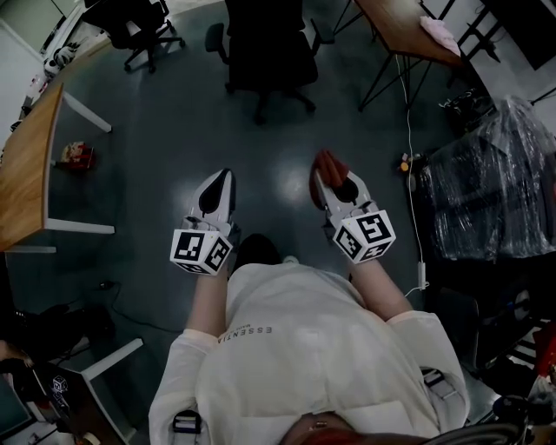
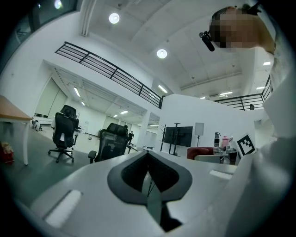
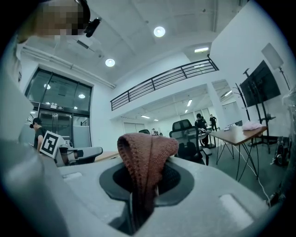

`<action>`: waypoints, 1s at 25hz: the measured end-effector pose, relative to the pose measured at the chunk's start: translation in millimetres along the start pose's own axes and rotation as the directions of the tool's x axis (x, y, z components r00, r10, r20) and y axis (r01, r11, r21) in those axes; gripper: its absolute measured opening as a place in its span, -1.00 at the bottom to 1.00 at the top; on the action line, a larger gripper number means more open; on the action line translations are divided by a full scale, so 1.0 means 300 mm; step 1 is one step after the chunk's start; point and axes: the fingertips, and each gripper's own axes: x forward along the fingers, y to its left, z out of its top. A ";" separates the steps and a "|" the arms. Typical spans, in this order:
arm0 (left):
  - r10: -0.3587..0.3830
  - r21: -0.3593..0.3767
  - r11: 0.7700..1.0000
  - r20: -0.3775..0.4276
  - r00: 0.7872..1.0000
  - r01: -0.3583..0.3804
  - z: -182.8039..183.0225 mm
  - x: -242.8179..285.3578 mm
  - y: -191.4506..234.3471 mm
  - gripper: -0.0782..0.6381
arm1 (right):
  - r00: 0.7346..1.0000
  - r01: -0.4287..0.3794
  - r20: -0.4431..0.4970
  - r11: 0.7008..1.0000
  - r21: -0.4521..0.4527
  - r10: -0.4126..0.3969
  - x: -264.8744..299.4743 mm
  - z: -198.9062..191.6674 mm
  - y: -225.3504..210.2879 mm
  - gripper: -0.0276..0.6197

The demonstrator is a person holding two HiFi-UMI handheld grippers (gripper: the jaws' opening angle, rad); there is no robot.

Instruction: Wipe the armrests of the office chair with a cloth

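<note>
Left tool (image 2: pixel 149 179): jaws pressed together, nothing between them, well apart from the office chair (image 1: pixel 271 54).
Right tool (image 3: pixel 142 187): clamped on the reddish cloth (image 3: pixel 147 149), equally far from that chair.

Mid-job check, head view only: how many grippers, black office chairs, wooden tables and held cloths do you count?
Grippers: 2, left gripper, right gripper
Black office chairs: 2
Wooden tables: 2
Red-brown knitted cloth in right gripper: 1
Total: 7
</note>
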 end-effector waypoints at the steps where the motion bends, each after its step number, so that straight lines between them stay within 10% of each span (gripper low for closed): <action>1: 0.010 0.001 1.000 -0.004 1.000 -0.010 -0.003 0.003 0.019 -0.74 | 1.000 -0.004 0.000 1.000 0.010 0.004 0.021 -0.002 -0.006 -0.73; 11: 0.104 -0.048 0.993 -0.037 0.994 -0.105 -0.042 0.108 0.362 -0.74 | 0.997 -0.025 -0.078 0.999 0.030 0.028 0.375 -0.073 -0.039 -0.73; 25: 0.071 -0.107 0.991 -0.059 0.996 -0.077 0.139 0.585 1.179 -0.74 | 0.993 0.021 -0.113 0.998 0.061 -0.014 1.327 0.045 -0.053 -0.73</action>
